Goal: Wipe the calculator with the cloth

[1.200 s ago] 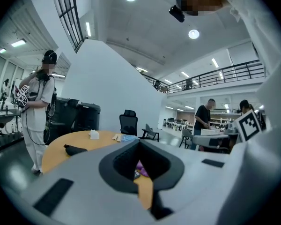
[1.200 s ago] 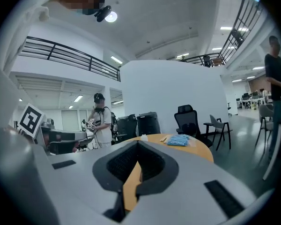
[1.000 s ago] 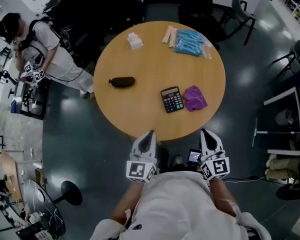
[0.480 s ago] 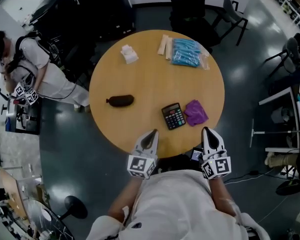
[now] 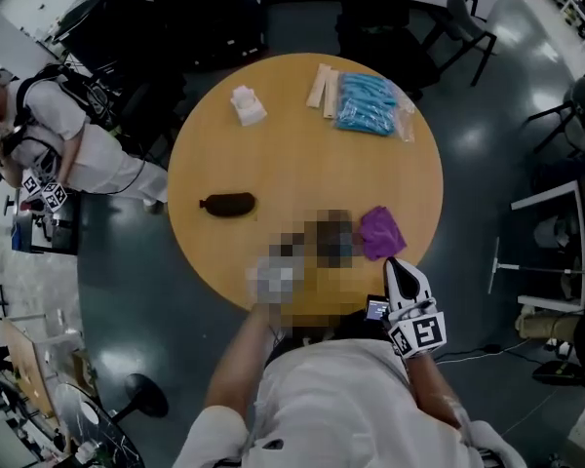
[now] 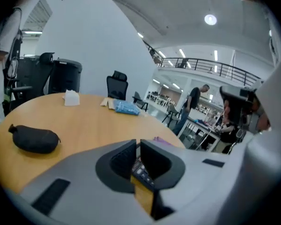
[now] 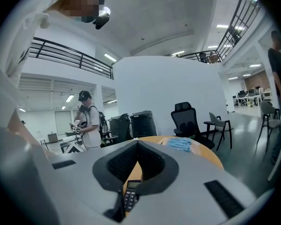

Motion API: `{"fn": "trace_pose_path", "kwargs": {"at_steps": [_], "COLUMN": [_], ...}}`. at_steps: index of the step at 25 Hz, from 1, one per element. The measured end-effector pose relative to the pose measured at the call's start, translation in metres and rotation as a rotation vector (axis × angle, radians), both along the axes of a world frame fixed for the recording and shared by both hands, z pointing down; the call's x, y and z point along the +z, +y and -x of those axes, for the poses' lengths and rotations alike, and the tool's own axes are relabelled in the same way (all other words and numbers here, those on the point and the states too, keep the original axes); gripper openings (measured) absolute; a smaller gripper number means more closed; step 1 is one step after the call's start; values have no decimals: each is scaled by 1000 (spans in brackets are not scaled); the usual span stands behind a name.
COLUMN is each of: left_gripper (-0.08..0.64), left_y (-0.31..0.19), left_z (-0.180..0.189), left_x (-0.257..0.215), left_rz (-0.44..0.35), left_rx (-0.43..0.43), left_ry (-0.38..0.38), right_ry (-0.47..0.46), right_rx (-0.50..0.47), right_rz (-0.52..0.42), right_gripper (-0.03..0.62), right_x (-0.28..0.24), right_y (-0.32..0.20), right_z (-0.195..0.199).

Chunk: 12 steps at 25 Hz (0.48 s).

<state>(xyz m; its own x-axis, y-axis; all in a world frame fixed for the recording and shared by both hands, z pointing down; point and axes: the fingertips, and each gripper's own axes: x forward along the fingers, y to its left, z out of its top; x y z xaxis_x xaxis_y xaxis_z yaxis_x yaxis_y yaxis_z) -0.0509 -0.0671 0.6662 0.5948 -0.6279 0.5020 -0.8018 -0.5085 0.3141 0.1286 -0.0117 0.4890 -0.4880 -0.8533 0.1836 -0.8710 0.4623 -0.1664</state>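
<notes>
Head view looks steeply down on the round table [image 5: 292,164]. Both gripper views sit low at its near edge, sharing the calculator [image 6: 141,172] and blue packet [image 6: 126,108].

a purple cloth [image 5: 380,232], black calculator [image 7: 129,198], black pouch [image 5: 228,204] and blue packet [image 5: 368,103] on a light-brown table [image 5: 292,164].

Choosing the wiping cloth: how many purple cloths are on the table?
1: the purple cloth lies at the table's near right edge, just ahead of the right gripper. A blurred patch beside it could hide more.

Office w/ swivel chairs [image 7: 186,121], mezzanine [image 6: 215,67]
</notes>
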Motion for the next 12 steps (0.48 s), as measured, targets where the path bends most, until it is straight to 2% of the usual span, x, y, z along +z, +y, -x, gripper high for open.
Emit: {"fn": "trace_pose_path", "kwargs": {"at_steps": [4,8,12], "left_gripper": [29,71,99], "left_y": [-18,-35,-48], "left_z": [-8,-12,-15], "left_x": [49,83,98], "left_rz": [128,201,261], "left_rx": [44,93,125], "left_ry": [-18,-50,-44], "right_ry": [10,13,21], "right_rx": [3,16,29], "right_rz": [42,82,111], "right_gripper": [15,15,15], "right_x": [14,30,41], "right_y": [-6,-12,-20], "right_z": [-12,-23,-34]}}
